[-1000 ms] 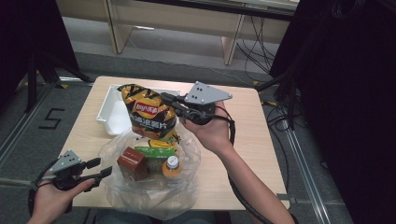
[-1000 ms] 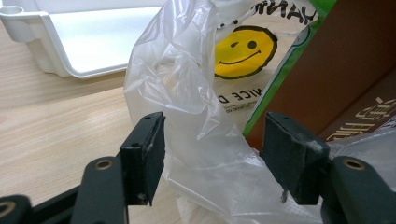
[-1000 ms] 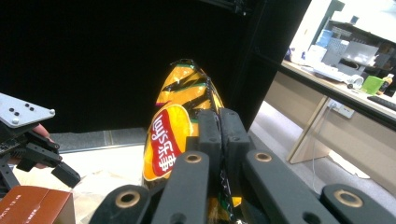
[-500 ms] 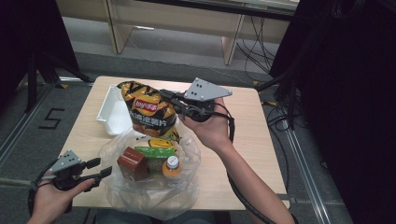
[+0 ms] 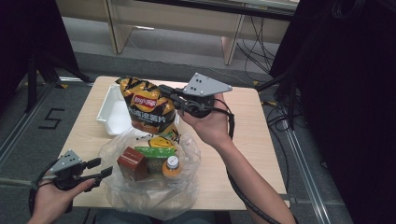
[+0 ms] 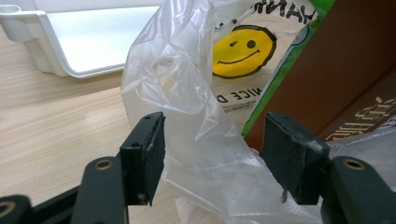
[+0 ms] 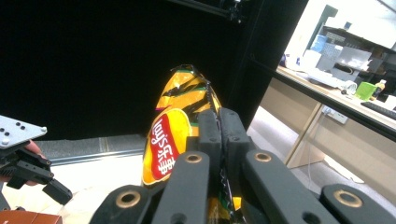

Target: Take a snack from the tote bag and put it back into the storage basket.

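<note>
Left gripper (image 5: 95,169): held low at the near table edge, jaws apart, with a fold of the clear crinkly plastic bag (image 6: 196,121) between the pads but not pinched.
Bag's goods: a brown carton (image 5: 132,163) and a small bottle (image 5: 172,164) are left inside.
Right gripper (image 5: 169,93): clamped tight on the edge of the yellow-and-black shiny chip packet (image 5: 148,106), held up above the bag.
Doing it well: the packet should be carried clear of the bag and set down gently; the grip should be kept firm.
White plastic tray (image 5: 111,112): behind the bag.
Change: the packet has been lifted higher than a second ago.
</note>
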Tool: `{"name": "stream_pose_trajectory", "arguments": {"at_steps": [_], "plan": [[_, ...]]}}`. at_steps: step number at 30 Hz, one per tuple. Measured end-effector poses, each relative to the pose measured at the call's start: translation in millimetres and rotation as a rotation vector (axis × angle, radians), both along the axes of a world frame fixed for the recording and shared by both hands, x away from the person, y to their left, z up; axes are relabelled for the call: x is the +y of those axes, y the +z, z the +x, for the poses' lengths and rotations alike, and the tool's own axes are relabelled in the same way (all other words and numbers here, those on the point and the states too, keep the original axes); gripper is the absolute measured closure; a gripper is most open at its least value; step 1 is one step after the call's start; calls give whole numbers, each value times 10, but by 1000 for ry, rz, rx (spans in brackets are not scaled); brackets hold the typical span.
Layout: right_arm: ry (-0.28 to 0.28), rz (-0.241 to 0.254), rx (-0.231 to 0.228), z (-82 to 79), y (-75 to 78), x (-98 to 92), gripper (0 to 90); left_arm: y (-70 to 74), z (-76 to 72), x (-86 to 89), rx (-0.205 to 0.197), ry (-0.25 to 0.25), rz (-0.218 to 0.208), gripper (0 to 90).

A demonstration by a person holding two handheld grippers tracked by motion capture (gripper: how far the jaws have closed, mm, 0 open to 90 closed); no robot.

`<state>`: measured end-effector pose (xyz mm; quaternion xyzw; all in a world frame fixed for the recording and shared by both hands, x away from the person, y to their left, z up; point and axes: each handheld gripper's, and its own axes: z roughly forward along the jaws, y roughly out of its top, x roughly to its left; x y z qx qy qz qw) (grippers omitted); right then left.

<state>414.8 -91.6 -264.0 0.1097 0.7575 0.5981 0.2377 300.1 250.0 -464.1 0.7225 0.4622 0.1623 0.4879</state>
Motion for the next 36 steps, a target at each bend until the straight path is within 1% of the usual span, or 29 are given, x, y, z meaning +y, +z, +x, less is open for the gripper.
{"name": "stream_pose_trajectory", "arguments": {"at_steps": [2, 3, 4, 5, 6, 9, 10, 11, 13, 14, 15, 16, 17, 18, 20, 21, 22, 24, 25, 26, 27, 28, 29, 30, 32, 33, 34, 35, 36], "plan": [[-1, -3, -1, 11, 8, -1, 900, 2, 3, 4, -4, -7, 6, 389], [4, -4, -12, 27, 14, 3, 900, 3, 4, 6, -6, -9, 10, 390], [4, -4, -12, 27, 14, 3, 900, 3, 4, 6, -6, -9, 9, 390], [1, -2, -3, 23, 14, 5, 900, 2, 4, 4, -4, -8, 6, 389], [-3, -2, -17, 31, 20, 5, 900, 2, 3, 4, -4, -6, 9, 390], [-3, 1, -7, 34, 35, 12, 900, 1, 5, 5, -4, -7, 8, 390], [-9, 0, -21, 44, 44, 9, 900, 4, 3, 5, -2, -4, 12, 390], [-12, 0, -21, 48, 47, 11, 900, 8, -1, 5, 1, -1, 17, 389], [-13, 10, 8, 46, 49, 16, 900, 3, 3, 5, -3, -5, 10, 390], [-3, 4, -18, 70, 58, 20, 900, 0, 5, 7, -5, -9, 5, 390], [-10, 11, -3, 69, 66, 20, 900, 1, 5, 7, -5, -9, 6, 390], [-10, 11, -3, 69, 66, 20, 900, 1, 5, 8, -5, -8, 6, 390], [-17, 5, -19, 82, 76, 14, 900, -1, 7, 9, -5, -9, 6, 389], [-25, 9, -21, 89, 78, 16, 900, 1, 4, 9, -3, -7, 9, 390], [-23, 14, 3, 95, 76, 22, 900, 1, 4, 7, -2, -7, 7, 390], [-16, 10, -10, 115, 79, 25, 900, 0, 5, 7, -3, -7, 7, 390], [-22, 13, -2, 115, 78, 30, 900, 0, 6, 8, -5, -10, 4, 390], [-26, 10, -13, 137, 88, 29, 900, 2, 5, 12, -6, -10, 3, 390], [-22, 16, -6, 139, 91, 33, 900, 2, 6, 14, -7, -10, 3, 390], [-33, 31, 40, 114, 88, 41, 900, 1, 6, 15, -8, -9, 2, 390], [-21, 20, -3, 150, 105, 36, 900, 0, 5, 14, -5, -6, -1, 390], [-27, 24, 5, 146, 114, 39, 900, -4, 6, 11, -2, -4, -7, 390], [-26, 19, -12, 162, 132, 36, 900, -4, 6, 11, -2, -4, -7, 390], [-22, 26, -6, 164, 138, 44, 900, -2, 4, 11, -2, -2, -6, 390], [-28, 21, -13, 172, 158, 44, 900, 1, 8, 16, -7, -9, -1, 390], [-26, 27, -9, 177, 165, 54, 900, -1, 7, 13, -4, -5, -7, 390], [-35, 33, 25, 159, 169, 58, 900, -2, 7, 13, -3, -5, -9, 390], [-30, 26, -32, 207, 203, 58, 900, 0, 7, 17, -6, -8, -3, 390], [-30, 33, -3, 196, 205, 66, 900, 2, 4, 20, -7, -6, -1, 390]]}}
